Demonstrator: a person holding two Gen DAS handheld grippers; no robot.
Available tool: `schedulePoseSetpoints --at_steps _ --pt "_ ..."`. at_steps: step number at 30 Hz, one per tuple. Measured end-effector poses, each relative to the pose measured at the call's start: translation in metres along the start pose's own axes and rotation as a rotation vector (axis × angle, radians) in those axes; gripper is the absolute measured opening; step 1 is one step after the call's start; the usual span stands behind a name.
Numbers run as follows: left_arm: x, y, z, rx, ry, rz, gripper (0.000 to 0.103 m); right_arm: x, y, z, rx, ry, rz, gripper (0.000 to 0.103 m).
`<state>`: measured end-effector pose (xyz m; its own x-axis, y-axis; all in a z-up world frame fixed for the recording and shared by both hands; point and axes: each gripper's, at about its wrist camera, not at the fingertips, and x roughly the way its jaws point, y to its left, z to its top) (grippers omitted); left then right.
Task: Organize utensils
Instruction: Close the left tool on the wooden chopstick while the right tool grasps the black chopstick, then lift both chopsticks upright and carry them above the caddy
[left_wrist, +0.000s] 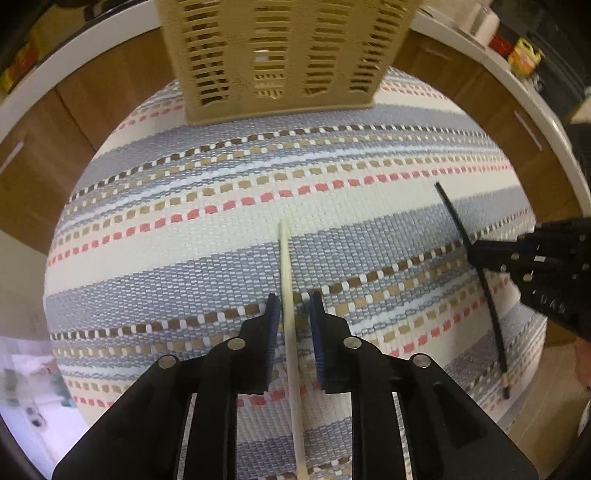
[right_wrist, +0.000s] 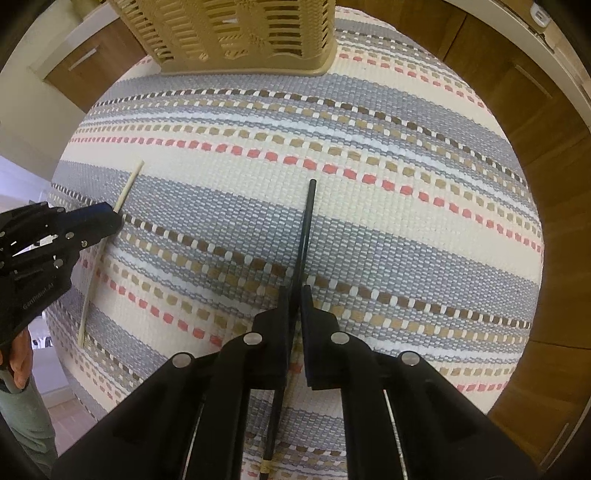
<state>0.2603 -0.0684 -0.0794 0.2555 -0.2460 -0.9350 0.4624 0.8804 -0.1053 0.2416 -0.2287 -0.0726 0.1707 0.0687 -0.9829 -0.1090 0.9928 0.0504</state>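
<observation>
Striped mat (left_wrist: 184, 258): left fingers (left_wrist: 273, 325) apart around cream chopstick (left_wrist: 286, 266); right fingers (right_wrist: 284, 314) clamp black chopstick (right_wrist: 306, 221).

Two wrist fisheye views looked steeply down, close above a striped woven mat (left_wrist: 221, 229). Both faced a tan slotted basket (left_wrist: 280, 59) at the far edge. Each view caught the other gripper at its side.

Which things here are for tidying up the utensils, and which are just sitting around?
For the job: the cream chopstick between the left gripper's jaws, the black chopstick clamped in the right gripper, the tan slotted basket.

Just there: the striped woven mat, the wooden cabinets behind.
</observation>
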Motion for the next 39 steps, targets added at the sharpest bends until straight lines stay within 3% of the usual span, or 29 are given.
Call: schedulePoseSetpoints --at_steps 4,6,9,14,22,31,35,39 --pt "0.004 -0.014 0.001 0.046 -0.005 0.050 0.020 0.000 0.003 -0.003 -0.013 -0.012 -0.011 0.005" --pt "0.003 -0.024 -0.004 0.070 -0.021 0.116 0.004 0.000 0.007 -0.007 -0.039 -0.035 -0.033 0.005" --pt "0.003 -0.031 -0.007 0.089 -0.048 0.145 0.004 -0.001 0.014 -0.015 -0.079 -0.068 -0.056 0.004" --pt "-0.017 -0.032 -0.010 0.035 -0.165 0.078 0.004 -0.011 0.017 -0.028 -0.109 -0.134 0.016 0.003" --pt "-0.078 -0.019 -0.016 -0.053 -0.377 0.013 0.004 -0.063 0.002 -0.056 -0.106 -0.309 0.088 0.003" --pt "-0.129 -0.017 -0.030 -0.081 -0.574 -0.046 0.004 -0.118 -0.016 -0.084 -0.080 -0.485 0.193 0.003" --pt "-0.143 -0.021 -0.034 -0.081 -0.628 -0.041 0.004 -0.136 -0.021 -0.088 -0.052 -0.557 0.284 0.003" --pt "-0.159 -0.023 -0.036 -0.088 -0.690 -0.026 0.004 -0.156 -0.015 -0.084 -0.063 -0.677 0.272 0.003"
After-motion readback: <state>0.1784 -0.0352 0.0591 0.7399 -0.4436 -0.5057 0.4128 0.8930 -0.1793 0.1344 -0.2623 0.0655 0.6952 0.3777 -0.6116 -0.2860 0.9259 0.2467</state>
